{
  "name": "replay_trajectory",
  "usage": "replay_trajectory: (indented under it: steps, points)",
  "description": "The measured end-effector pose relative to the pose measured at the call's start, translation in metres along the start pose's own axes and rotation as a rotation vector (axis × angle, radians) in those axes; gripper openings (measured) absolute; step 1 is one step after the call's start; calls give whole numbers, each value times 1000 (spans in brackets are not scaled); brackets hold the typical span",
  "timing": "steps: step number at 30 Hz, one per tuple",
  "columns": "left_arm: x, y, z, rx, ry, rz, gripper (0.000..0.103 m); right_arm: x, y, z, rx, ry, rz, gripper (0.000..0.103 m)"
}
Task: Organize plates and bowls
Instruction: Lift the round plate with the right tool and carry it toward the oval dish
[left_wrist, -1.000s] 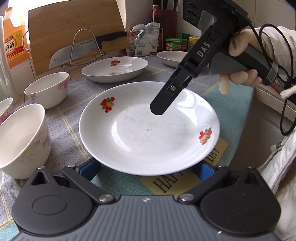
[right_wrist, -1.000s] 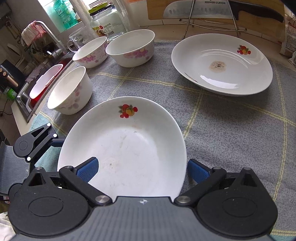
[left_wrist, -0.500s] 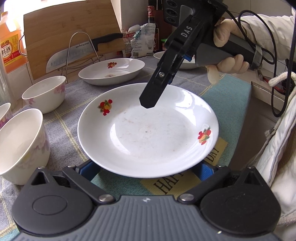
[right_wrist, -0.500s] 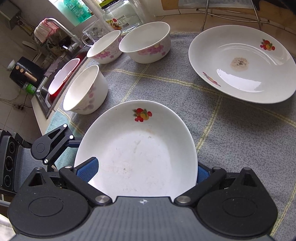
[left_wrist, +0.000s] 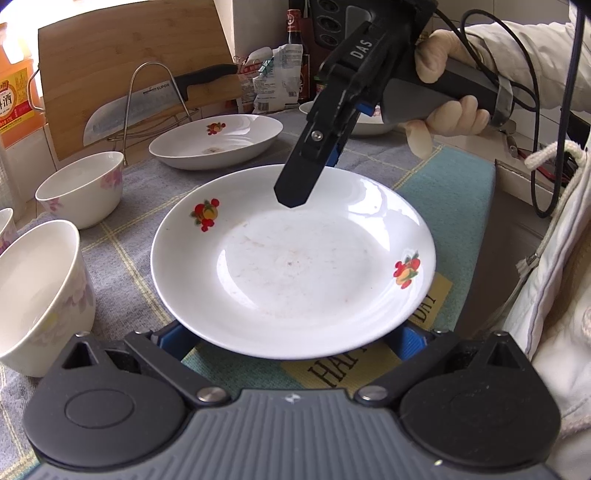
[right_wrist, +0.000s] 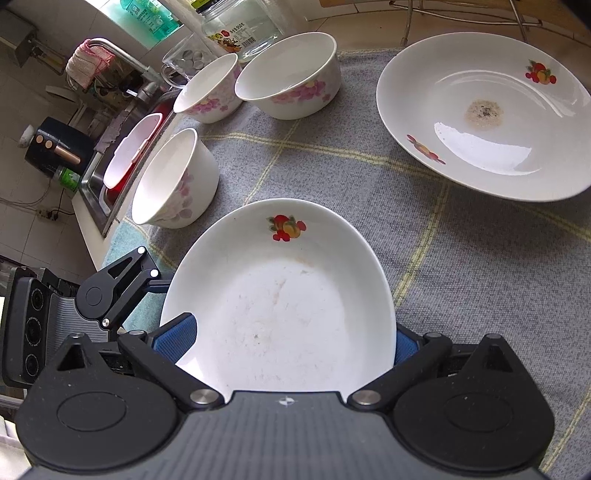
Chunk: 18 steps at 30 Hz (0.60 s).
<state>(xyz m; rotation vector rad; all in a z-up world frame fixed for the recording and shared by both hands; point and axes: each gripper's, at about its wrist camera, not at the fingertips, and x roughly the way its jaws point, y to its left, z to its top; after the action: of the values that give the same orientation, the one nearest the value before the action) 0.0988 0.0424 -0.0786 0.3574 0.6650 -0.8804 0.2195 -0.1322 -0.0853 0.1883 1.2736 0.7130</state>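
Two tongs frame one plate (left_wrist: 291, 273). The left tongs (left_wrist: 291, 338) are spread wide, their blue pads (left_wrist: 173, 338) sitting under the plate's near rim on both sides; whether the pads touch the plate cannot be told. The right tongs (right_wrist: 284, 341) are also wide, straddling the same plate (right_wrist: 284, 306) from the opposite side, a blue pad (right_wrist: 173, 339) at each edge; contact is unclear here too. In the left view the right tongs (left_wrist: 295, 188) slope down steeply from above, one black finger tip hanging over the plate's far rim, gripped by a gloved hand (left_wrist: 443, 96) with a pale sleeve (left_wrist: 513, 48) and trailing cable.

The plate lies on a grey checked cloth (right_wrist: 461, 266) over the worktop, its near rim above a yellow printed patch whose lettering is partly covered. A far plate (left_wrist: 369, 122) is mostly hidden behind the right tongs.

Round about: a second plate (right_wrist: 487, 118) with a brown stain, three flowered bowls (right_wrist: 177, 181) (right_wrist: 208, 88) (right_wrist: 291, 75) to the left, a glass jar (right_wrist: 240, 22), a sink (right_wrist: 110, 173) holding a red-and-white dish, and a knife (left_wrist: 159, 99) on a wire stand before a cutting board (left_wrist: 129, 51).
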Motion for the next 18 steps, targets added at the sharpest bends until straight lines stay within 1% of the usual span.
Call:
replay_trajectory:
  steps: [11, 18]
  points:
    - [1, 0, 5, 9, 26, -2, 102, 0, 3, -1, -7, 9, -25, 103]
    - [-1, -1, 12, 18, 29, -8, 102, -3, 3, -2, -5, 7, -28, 103]
